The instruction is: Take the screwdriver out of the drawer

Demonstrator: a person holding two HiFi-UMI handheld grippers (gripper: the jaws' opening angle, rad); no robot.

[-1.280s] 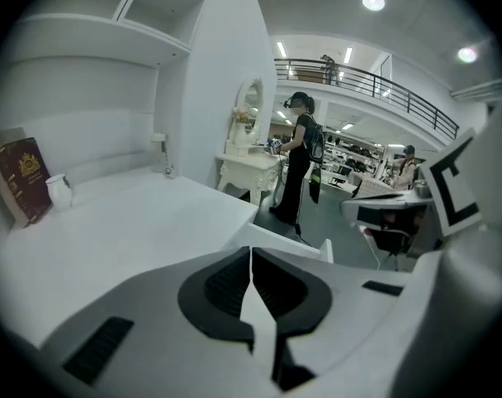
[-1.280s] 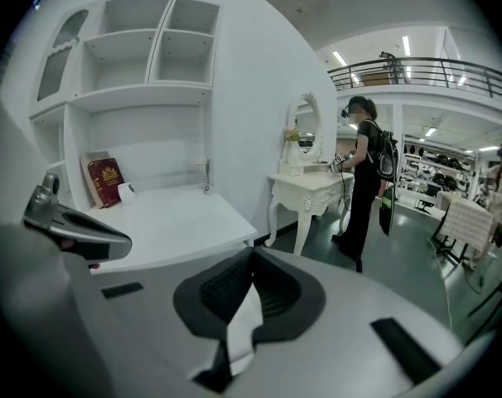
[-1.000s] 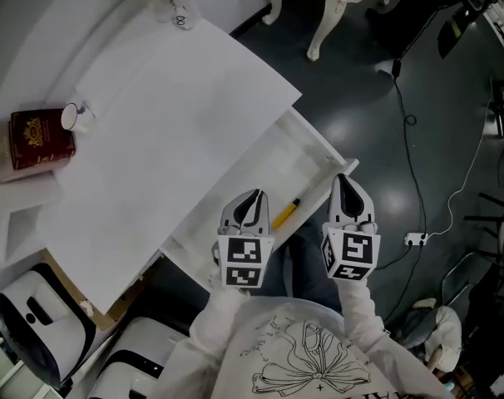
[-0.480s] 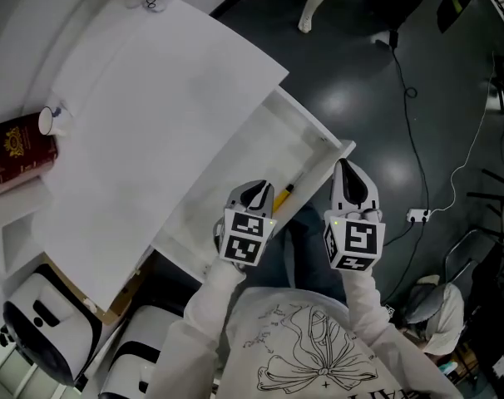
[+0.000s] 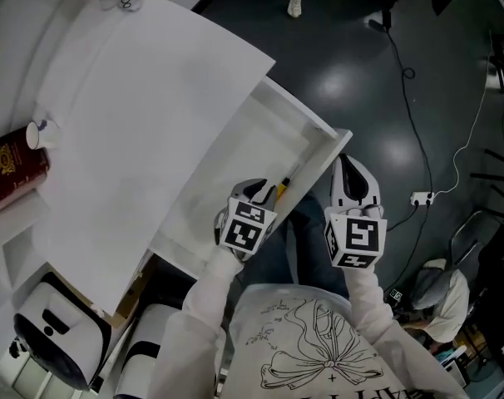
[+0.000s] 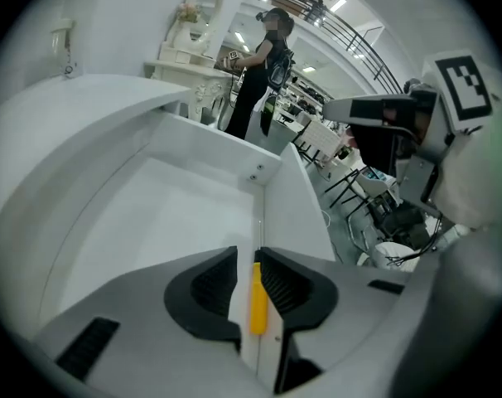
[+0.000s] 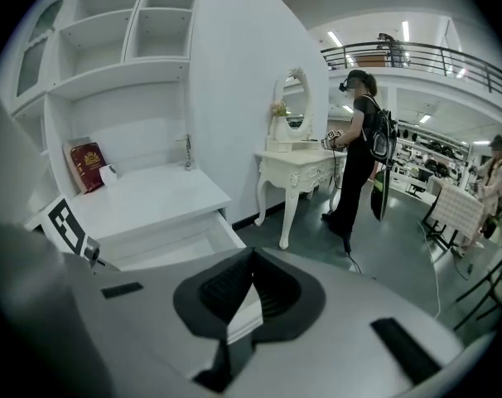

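A yellow screwdriver (image 6: 257, 301) is seen between the opening jaws of the hand-held gripper (image 6: 248, 257), laid along a wall of the open white drawer (image 6: 185, 214) ahead.

A slim screwdriver (image 6: 257, 298) with a yellow handle is lying flat inside the pulled-open white drawer (image 5: 244, 160), stretching along the front wall toward its corner.

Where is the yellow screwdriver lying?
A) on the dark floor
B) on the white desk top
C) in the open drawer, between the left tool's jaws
C: the left gripper view shows the screwdriver on the floor of the drawer, by its front wall, with the opening jaws of the left tool either side, not pressing it.
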